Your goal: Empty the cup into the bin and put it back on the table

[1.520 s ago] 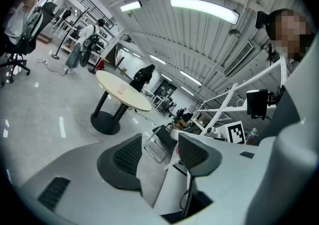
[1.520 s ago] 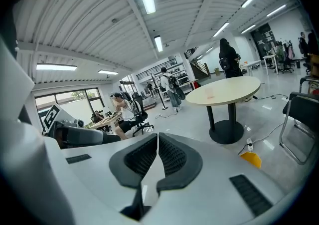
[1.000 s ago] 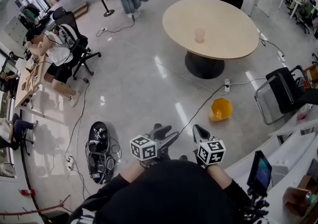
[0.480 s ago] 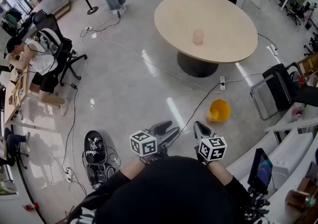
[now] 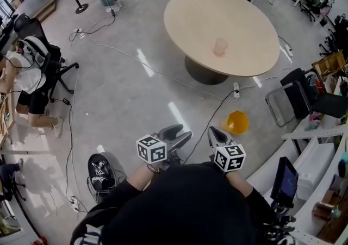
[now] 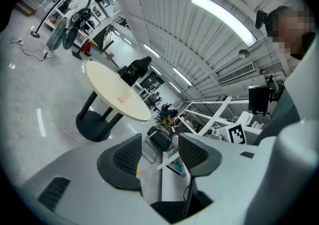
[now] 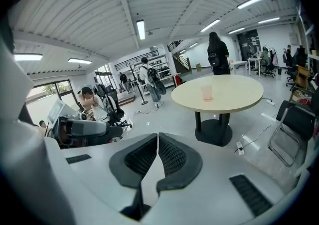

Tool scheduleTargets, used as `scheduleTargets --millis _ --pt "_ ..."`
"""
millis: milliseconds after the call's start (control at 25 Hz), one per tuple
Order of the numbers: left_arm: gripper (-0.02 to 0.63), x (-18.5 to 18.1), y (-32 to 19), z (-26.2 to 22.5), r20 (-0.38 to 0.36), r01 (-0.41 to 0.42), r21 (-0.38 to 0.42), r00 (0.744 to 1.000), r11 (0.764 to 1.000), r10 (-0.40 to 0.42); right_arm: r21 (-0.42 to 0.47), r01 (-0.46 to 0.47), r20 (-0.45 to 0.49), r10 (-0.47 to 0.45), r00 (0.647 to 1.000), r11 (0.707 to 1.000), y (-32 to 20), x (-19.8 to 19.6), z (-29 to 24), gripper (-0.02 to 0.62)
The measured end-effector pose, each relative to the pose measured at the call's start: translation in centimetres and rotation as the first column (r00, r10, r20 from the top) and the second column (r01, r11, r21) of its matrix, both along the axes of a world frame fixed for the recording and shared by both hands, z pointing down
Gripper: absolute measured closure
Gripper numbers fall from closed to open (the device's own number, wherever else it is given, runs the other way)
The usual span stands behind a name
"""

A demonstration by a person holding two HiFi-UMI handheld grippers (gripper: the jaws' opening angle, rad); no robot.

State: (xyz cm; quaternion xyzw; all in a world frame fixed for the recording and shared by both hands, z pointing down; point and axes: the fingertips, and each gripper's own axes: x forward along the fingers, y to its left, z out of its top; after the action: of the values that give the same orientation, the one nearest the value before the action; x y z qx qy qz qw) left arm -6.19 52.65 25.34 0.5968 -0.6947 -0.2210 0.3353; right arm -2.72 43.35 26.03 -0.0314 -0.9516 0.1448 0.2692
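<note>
1. Left gripper (image 5: 178, 134) (image 6: 159, 142): fingers (image 6: 127, 155) spread, nothing between them, only floor (image 5: 125, 92) and furniture seen through the gap.
2. Right gripper (image 5: 213, 132) (image 7: 158, 145): fingers (image 7: 172, 156) pressed together, pinching nothing.
3. Both grippers are held side by side in front of the person's chest, pointing out over the floor, the left tilted on its side.
4. Cup (image 5: 220, 46) (image 7: 207, 92): pale pink and see-through, upright on the round bench (image 5: 239, 18) (image 7: 234, 92), well ahead of both sets of fingers, touched by neither. It stands away from the bench rim; contents can't be made out.
5. Bin (image 5: 236, 123): yellow, on the floor, near the right fingers, ahead and slightly right of them, between them and the bench foot.
6. A cable (image 5: 209, 121) runs across the floor from beside the fingers toward the bench foot.
7. Folding chair (image 5: 293, 102): right of the bench, off to the right of the right fingers.
8. Seated person (image 5: 24, 78): far left of the left fingers, on an office chair.
9. Standing person (image 7: 218, 54): beyond the bench, seen straight past the right fingers.
</note>
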Motion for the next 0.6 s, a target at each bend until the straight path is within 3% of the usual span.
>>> scheduleTargets --millis 160,440,600 --pt "0.360 -3.6 0.2 -0.3 0.088 -0.028 -0.026 0.996 0.999 0.030 0.053 -0.080 0.084 0.076 0.994 0.995 -0.9 -3.6 -1.6 0.578" --pt "0.374 -8.9 -3.1 -2.2 0.138 -0.063 0.007 0.988 0.998 0.061 0.041 -0.174 0.129 0.167 0.977 0.984 -3.9 -8.3 -2.1 0.578" --pt "0.542 -12.2 -4.4 -4.2 0.216 -0.051 0.043 0.976 0.998 0.041 0.020 -0.182 0.160 0.177 0.971 0.983 -5.5 -11.5 -1.8 0.578"
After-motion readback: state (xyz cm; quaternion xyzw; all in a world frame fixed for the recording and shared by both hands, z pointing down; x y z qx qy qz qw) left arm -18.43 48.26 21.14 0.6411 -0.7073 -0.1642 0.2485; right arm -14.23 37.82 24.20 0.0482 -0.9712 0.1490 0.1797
